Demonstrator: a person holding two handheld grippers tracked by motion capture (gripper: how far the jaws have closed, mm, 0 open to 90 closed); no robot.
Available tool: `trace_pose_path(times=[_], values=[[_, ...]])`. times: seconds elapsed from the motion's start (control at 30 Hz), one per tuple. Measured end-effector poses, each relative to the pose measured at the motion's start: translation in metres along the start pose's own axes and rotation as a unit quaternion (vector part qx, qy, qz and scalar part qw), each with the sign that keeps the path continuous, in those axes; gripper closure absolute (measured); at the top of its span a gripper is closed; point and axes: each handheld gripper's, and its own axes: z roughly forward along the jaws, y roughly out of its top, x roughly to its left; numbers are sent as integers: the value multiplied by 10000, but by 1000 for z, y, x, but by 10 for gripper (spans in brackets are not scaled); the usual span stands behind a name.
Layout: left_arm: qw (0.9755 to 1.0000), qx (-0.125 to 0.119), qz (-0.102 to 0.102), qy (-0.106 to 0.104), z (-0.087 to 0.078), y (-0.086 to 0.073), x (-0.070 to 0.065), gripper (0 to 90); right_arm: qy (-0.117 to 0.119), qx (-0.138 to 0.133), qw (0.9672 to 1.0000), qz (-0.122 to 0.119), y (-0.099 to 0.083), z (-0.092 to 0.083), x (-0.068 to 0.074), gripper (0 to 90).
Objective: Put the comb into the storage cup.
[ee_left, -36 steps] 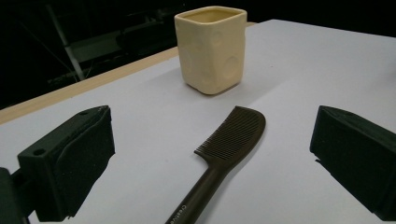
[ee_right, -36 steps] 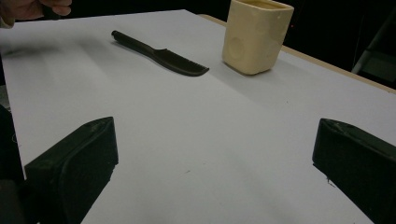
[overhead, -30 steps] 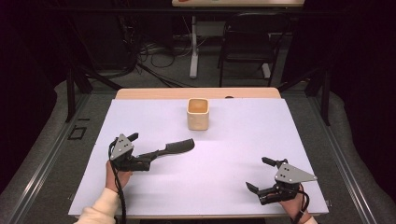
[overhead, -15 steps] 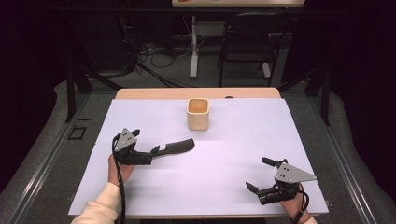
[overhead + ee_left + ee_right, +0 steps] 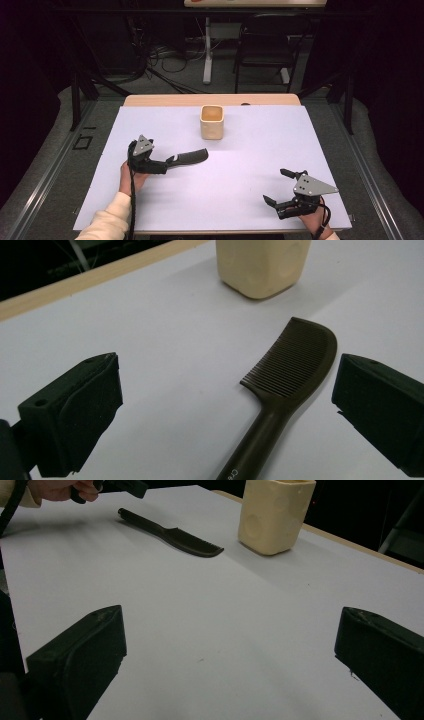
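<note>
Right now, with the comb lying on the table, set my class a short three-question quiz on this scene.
1. True or false: the left gripper is clamped on the comb.
2. What stands beyond the comb's toothed end? A) a plate B) a cream cup C) a bottle
3. Fill in: the right gripper has its jaws ____ above the white table cover.

Key: 1 false, its jaws stand apart with the comb lying between them; 2 B; 3 open.

The high view looks down from above the near edge, far from the cup point(image 5: 211, 121). The 2 gripper views sit low, facing that cup (both share it).
</note>
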Motion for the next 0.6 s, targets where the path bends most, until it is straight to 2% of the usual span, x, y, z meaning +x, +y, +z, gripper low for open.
trace_pose_path(times=[0.03, 0.13, 0.37, 0.5, 0.57, 0.6], values=[[9999, 142, -62, 27, 3, 0, 2, 0, 0, 1, 10000, 2, 0, 0, 0, 0], [9998, 179, -125, 31, 6, 1, 4, 0, -4, 3, 10000, 1, 0, 0, 0, 0], [9988, 449, -184, 74, 14, 1, 8, 10, -3, 10, 10000, 24, 0, 0, 0, 0], [9981, 548, -286, 28, 14, -1, 11, 98, -5, 23, 10000, -9, 0, 0, 0, 0], [9979, 575, -286, 18, 13, -2, 11, 180, -11, 38, 10000, -19, 0, 0, 0, 0], [9977, 615, -302, -6, 13, -3, 12, 187, -6, 3, 10000, -13, 0, 0, 0, 0]])
